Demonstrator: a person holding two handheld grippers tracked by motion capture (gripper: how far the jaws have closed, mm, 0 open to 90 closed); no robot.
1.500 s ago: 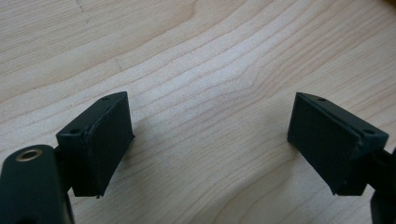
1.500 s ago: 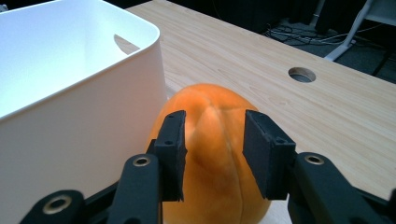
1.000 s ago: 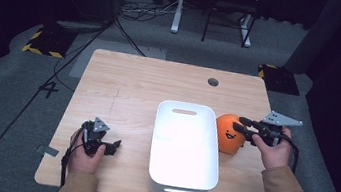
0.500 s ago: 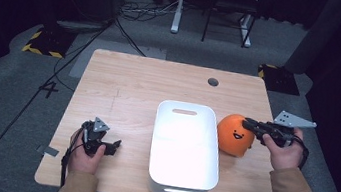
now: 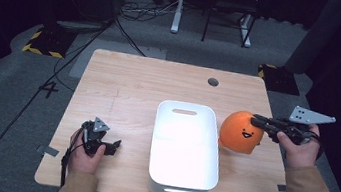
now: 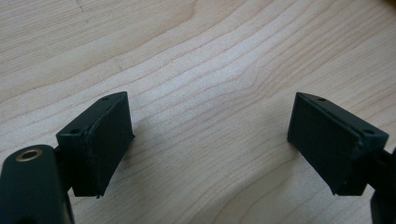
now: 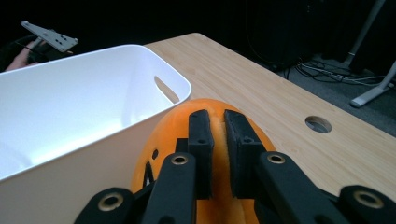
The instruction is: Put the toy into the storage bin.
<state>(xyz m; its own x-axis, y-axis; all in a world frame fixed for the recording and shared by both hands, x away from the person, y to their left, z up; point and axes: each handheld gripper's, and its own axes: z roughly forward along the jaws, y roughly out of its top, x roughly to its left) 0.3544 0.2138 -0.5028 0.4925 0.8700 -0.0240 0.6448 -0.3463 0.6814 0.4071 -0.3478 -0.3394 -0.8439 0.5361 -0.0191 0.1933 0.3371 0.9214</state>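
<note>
Right gripper (image 5: 260,123), jaws narrowed on a pinch of the orange ball (image 5: 240,131) just beside the tub (image 5: 178,185), was best kept firmly clamped and lifted clear over the rim.

Light wooden table (image 5: 134,86), white bin (image 5: 184,148) at centre, orange ball (image 5: 240,131) beside it

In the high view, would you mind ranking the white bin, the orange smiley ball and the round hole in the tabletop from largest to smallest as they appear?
1. White bin, clearly the largest.
2. Orange smiley ball, pinched by the right tool.
3. Round hole, by far the smallest, though it sits farther from the camera.
</note>
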